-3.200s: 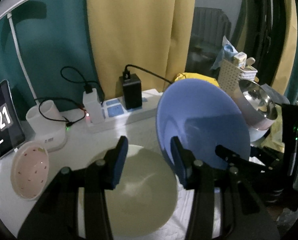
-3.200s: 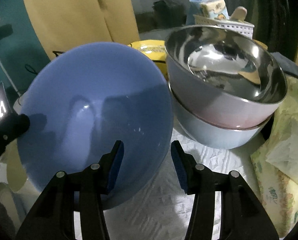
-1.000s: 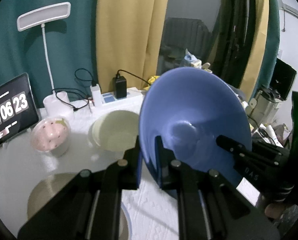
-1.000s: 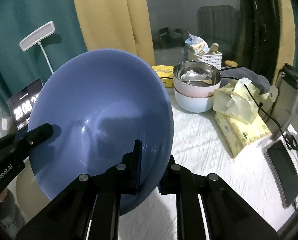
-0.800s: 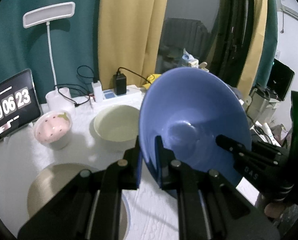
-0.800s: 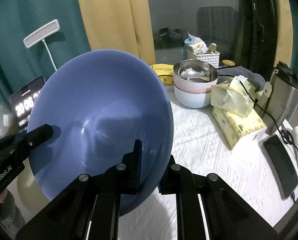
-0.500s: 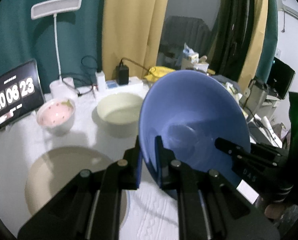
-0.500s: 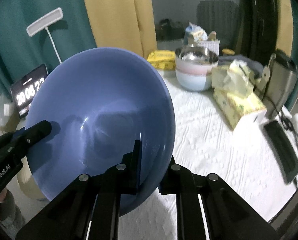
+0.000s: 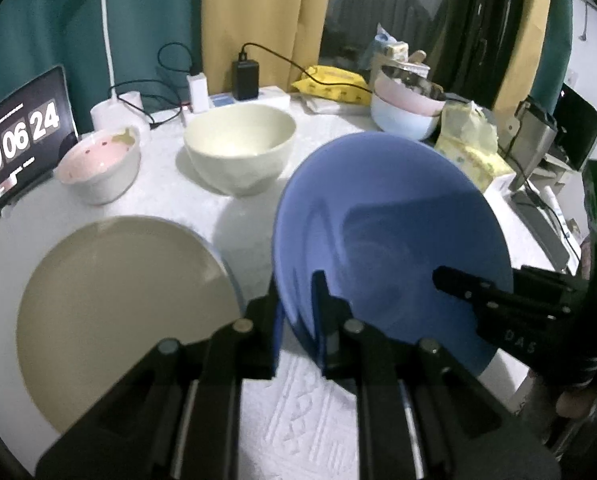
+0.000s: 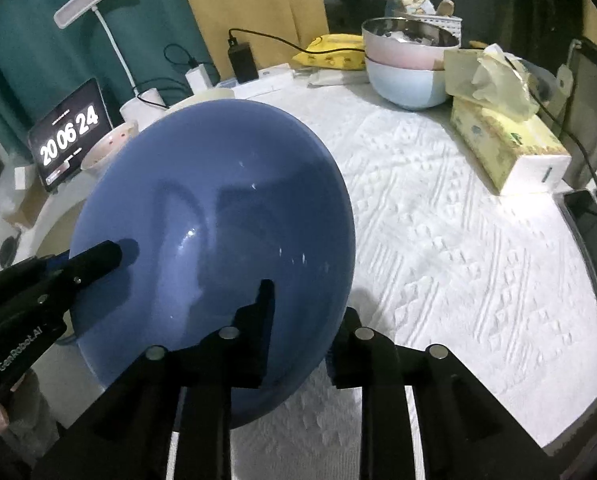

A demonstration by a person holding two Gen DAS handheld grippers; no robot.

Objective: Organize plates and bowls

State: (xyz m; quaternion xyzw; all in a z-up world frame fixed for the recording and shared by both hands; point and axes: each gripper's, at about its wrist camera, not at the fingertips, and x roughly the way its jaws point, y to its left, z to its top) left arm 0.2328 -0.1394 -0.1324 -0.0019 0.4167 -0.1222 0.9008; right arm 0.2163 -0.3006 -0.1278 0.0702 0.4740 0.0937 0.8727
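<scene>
A large blue bowl (image 9: 394,240) hangs tilted just above the white tablecloth, to the right of a tan plate (image 9: 122,304). My left gripper (image 9: 296,294) is shut on the bowl's left rim. In the right wrist view the blue bowl (image 10: 218,232) fills the left half. My right gripper (image 10: 304,306) straddles its right rim, and its jaws are opening: one finger stands inside the bowl, the other outside, and the pads no longer press. A cream bowl (image 9: 240,148) and a pink spotted bowl (image 9: 98,164) stand behind the plate.
Stacked pastel bowls topped by a steel bowl (image 10: 408,64) stand at the back right beside a tissue box (image 10: 506,140). A phone (image 10: 590,248) lies at the right edge. A clock tablet (image 9: 22,136), a lamp base and a power strip line the back.
Both grippers have come down with the blue bowl, tipping towards the tablecloth. The right gripper's jaws have spread apart on the rim. The left grip is unchanged.
</scene>
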